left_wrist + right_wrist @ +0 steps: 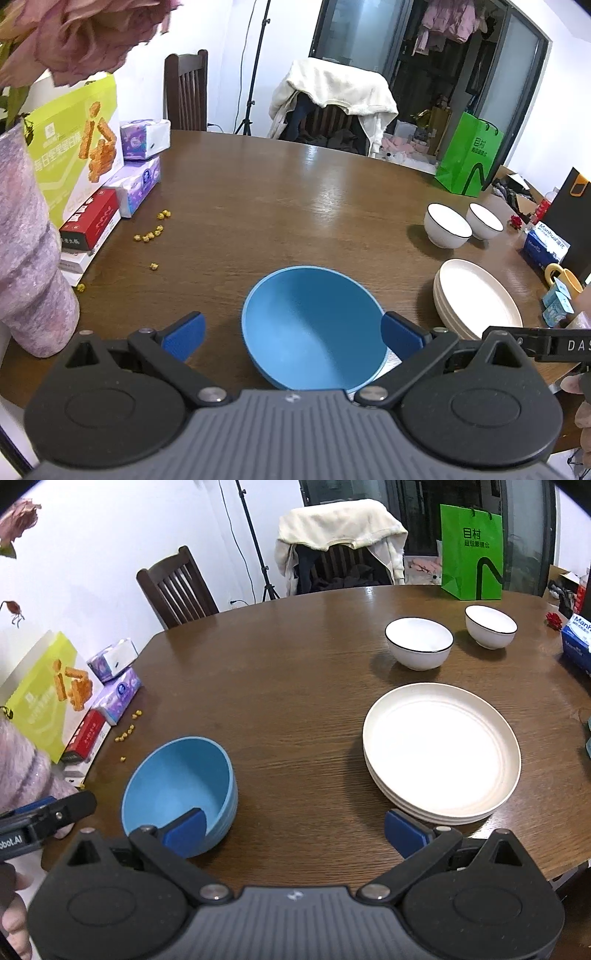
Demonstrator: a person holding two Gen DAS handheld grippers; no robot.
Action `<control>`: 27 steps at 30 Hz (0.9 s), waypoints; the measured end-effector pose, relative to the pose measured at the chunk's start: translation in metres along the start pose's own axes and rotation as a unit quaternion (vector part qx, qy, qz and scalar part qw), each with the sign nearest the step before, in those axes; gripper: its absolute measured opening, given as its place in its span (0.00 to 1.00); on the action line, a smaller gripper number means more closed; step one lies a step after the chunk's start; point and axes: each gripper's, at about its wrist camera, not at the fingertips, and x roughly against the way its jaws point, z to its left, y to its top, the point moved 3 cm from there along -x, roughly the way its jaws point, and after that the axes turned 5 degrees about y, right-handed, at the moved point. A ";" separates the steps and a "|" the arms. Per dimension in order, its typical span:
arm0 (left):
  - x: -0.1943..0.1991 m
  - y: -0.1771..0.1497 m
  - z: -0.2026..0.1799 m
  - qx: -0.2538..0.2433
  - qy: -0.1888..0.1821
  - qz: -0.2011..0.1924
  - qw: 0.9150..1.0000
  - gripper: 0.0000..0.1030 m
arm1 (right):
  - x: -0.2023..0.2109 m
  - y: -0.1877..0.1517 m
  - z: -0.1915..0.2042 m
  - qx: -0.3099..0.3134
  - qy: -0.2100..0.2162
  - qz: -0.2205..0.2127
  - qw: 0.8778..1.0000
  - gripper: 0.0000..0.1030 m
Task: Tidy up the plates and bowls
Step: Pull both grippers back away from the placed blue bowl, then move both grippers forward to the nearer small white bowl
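Blue bowl [314,328] upright on the tabletop [295,192], directly ahead of the left gripper [291,338] and between its spread fingers, so close that the near rim is hidden under the gripper body. Right fingertip [400,338] just beside the bowl's right wall, perhaps touching; cannot tell. Left fingertip clearly apart from the bowl, with bare wood between. Nothing pinched yet.

Right gripper [293,834] also spread wide and empty, aimed at bare wood to the right of the blue bowl, with the stack of white plates [441,749] further right. Two white bowls [419,642] well beyond the blue bowl, far and to the right, side by side.

Left gripper clearly nearer to the blue bowl. Probably next: shift slightly so one finger goes inside the wall, then close on the rim.
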 end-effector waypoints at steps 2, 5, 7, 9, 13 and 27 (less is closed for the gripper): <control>0.000 0.001 -0.002 -0.002 -0.004 -0.002 1.000 1.00 | 0.002 0.001 -0.001 -0.001 -0.005 -0.003 1.000 1.00; -0.002 0.003 -0.007 -0.003 -0.009 -0.004 1.000 1.00 | 0.005 0.002 -0.004 -0.002 -0.012 -0.008 1.000 1.00; -0.004 0.005 -0.011 -0.004 -0.012 -0.004 1.000 1.00 | 0.006 0.003 -0.006 -0.002 -0.017 -0.010 1.000 0.99; -0.006 0.006 -0.014 -0.006 -0.015 -0.005 1.000 1.00 | 0.008 0.004 -0.009 -0.003 -0.023 -0.012 1.000 0.99; -0.009 0.007 -0.020 -0.007 -0.015 -0.006 1.000 1.00 | 0.008 0.007 -0.018 -0.009 -0.032 -0.013 0.999 0.99; -0.008 0.018 -0.024 0.019 0.017 -0.022 0.999 1.00 | -0.005 0.031 -0.026 0.015 -0.015 -0.005 1.000 0.98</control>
